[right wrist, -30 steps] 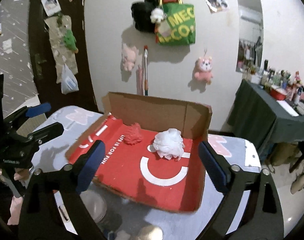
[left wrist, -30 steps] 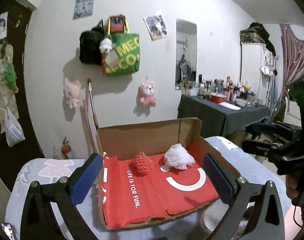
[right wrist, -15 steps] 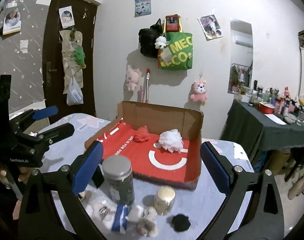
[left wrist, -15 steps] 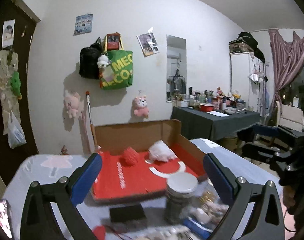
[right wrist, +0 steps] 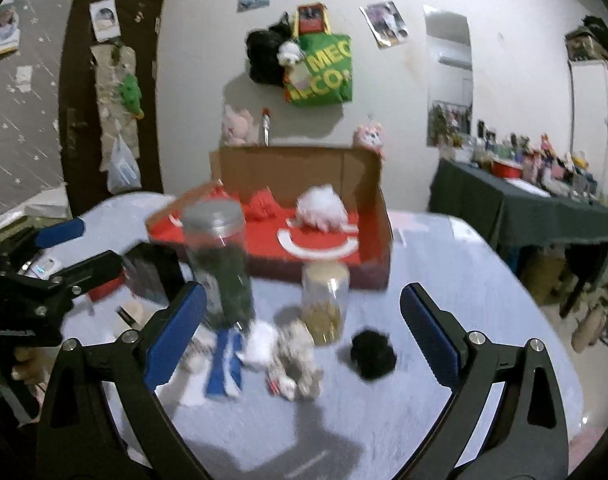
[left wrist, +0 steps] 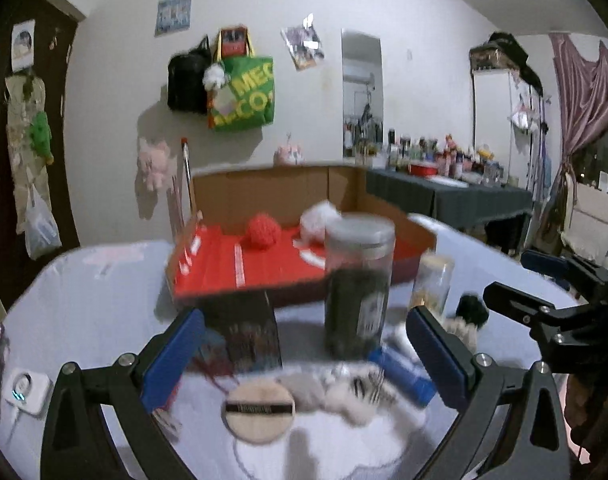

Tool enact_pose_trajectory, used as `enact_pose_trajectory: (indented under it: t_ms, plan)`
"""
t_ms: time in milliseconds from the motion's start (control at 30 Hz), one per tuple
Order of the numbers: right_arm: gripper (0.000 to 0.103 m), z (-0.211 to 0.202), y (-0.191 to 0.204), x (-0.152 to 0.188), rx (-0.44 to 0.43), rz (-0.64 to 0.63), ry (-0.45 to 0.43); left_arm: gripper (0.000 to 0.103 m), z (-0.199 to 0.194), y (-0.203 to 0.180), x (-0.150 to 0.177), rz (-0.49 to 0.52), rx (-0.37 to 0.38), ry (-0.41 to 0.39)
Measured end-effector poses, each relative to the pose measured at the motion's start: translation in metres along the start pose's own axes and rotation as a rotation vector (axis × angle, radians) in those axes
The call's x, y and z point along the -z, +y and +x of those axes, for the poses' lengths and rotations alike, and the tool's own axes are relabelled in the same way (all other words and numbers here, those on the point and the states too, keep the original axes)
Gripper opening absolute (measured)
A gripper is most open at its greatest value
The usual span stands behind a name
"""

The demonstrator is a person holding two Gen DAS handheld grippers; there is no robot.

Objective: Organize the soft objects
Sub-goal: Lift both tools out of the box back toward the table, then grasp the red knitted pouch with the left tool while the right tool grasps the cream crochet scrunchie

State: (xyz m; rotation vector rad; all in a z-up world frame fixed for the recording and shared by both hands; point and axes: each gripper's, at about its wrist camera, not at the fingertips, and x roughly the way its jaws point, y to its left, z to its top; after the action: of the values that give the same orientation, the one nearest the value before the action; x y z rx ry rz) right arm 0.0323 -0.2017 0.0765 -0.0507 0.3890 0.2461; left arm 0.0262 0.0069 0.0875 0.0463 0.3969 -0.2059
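My left gripper (left wrist: 304,354) stands with its blue pads spread wide and nothing between them. My right gripper (right wrist: 304,330) is likewise spread wide and empty; both hang above the near part of the table (right wrist: 443,248). Both views are blurred, so fine detail is uncertain.

The cardboard box (right wrist: 304,168) sits at the far side of the table, its red lining facing up. Inside it lie a red knitted ball (right wrist: 262,205) toward the left and a white fluffy puff (right wrist: 321,208) to its right, apart from each other.

In front of the box stand a tall dark jar (right wrist: 220,264) with a grey lid and, to its right, a smaller clear jar (right wrist: 325,300) with pale contents. A black box (left wrist: 250,330) stands left of the tall jar.

Soft items remaining on the table, nearest my fingers: a black pom-pom (right wrist: 373,354) right of the small jar; a grey-white fuzzy bundle (right wrist: 296,356) in front of that jar; a blue and white cloth piece (right wrist: 224,364) in front of the tall jar; a round beige powder puff (left wrist: 258,410) at the near edge in the left view. None of these touches either gripper.
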Motion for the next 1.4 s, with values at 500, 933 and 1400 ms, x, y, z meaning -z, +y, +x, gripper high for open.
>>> enact_pose_trajectory:
  t_ms: [500, 933, 1400]
  plan:
    - [0.099, 0.041, -0.010, 0.043, -0.004, 0.048, 0.154, 0.103, 0.025, 0.052, 0.030, -0.067, -0.091, 0.172]
    - [0.099, 0.053, -0.001, 0.050, -0.059, 0.029, 0.191, 0.099, 0.039, 0.098, 0.037, -0.069, -0.193, 0.253]
    - [0.026, 0.059, -0.011, 0.055, -0.168, 0.084, 0.224, 0.035, 0.045, 0.114, 0.040, -0.114, -0.149, 0.304]
